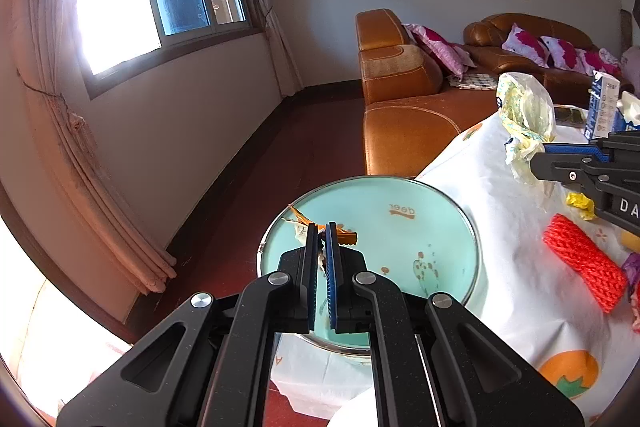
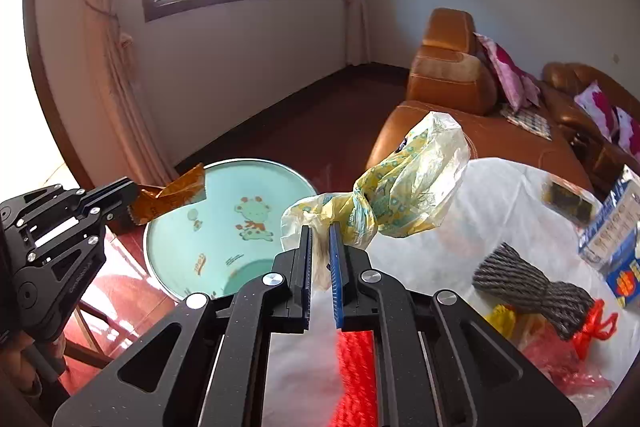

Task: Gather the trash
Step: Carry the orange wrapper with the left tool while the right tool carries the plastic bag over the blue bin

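My left gripper [image 1: 321, 227] is shut on an orange snack wrapper [image 1: 344, 235] and holds it over a mint-green round basin [image 1: 420, 223] beside the table. In the right wrist view the left gripper [image 2: 134, 201] holds the orange wrapper [image 2: 176, 193] above the basin's [image 2: 224, 195] left rim. My right gripper [image 2: 320, 227] is shut on a knotted yellow plastic bag [image 2: 404, 183] and holds it up above the table's edge. The right gripper [image 1: 538, 157] and the bag [image 1: 524, 115] also show in the left wrist view.
The table has a white cloth [image 1: 500, 239] with orange fruit prints. On it lie a red foam net [image 1: 584, 263], a grey foam net [image 2: 532, 287], a yellow scrap [image 1: 580, 205], red plastic [image 2: 568, 359] and blue cartons [image 2: 612, 231]. A brown leather sofa [image 1: 400, 115] stands behind.
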`<action>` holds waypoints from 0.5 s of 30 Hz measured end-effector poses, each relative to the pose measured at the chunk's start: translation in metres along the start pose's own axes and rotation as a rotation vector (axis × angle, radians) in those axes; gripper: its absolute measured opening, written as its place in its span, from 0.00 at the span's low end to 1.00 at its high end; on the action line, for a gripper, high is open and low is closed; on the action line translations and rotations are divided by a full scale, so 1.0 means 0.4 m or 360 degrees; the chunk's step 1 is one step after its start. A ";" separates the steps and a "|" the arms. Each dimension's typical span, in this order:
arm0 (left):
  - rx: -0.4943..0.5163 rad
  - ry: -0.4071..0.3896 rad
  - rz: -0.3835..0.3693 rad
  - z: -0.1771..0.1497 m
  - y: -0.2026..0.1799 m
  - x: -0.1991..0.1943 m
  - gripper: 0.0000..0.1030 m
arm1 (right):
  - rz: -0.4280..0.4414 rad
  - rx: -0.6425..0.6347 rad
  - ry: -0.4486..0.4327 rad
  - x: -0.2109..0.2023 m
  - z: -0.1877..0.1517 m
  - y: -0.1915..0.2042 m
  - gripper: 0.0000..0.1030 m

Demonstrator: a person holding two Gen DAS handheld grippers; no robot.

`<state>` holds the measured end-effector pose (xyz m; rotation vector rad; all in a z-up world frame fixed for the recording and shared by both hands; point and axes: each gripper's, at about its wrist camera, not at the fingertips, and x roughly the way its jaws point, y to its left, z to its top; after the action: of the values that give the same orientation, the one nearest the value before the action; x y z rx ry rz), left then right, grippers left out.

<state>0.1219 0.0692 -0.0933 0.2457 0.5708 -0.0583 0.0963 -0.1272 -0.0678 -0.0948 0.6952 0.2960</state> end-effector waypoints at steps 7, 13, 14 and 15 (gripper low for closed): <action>0.0037 0.0010 0.0064 -0.007 0.002 0.013 0.03 | 0.0039 -0.0135 0.0005 0.023 0.002 0.054 0.09; 0.0101 0.0015 0.0140 -0.014 -0.009 0.019 0.04 | 0.0042 -0.0214 0.0019 0.040 -0.002 0.077 0.09; 0.0108 0.0015 0.0148 -0.012 -0.011 0.021 0.04 | 0.0044 -0.0218 0.0021 0.042 -0.003 0.078 0.09; 0.0110 0.0017 0.0151 -0.013 -0.011 0.022 0.04 | 0.0048 -0.0227 0.0026 0.045 -0.005 0.081 0.09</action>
<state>0.1260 0.0661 -0.1031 0.3405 0.5675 0.0152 0.0985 -0.0925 -0.0804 -0.2226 0.6917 0.3740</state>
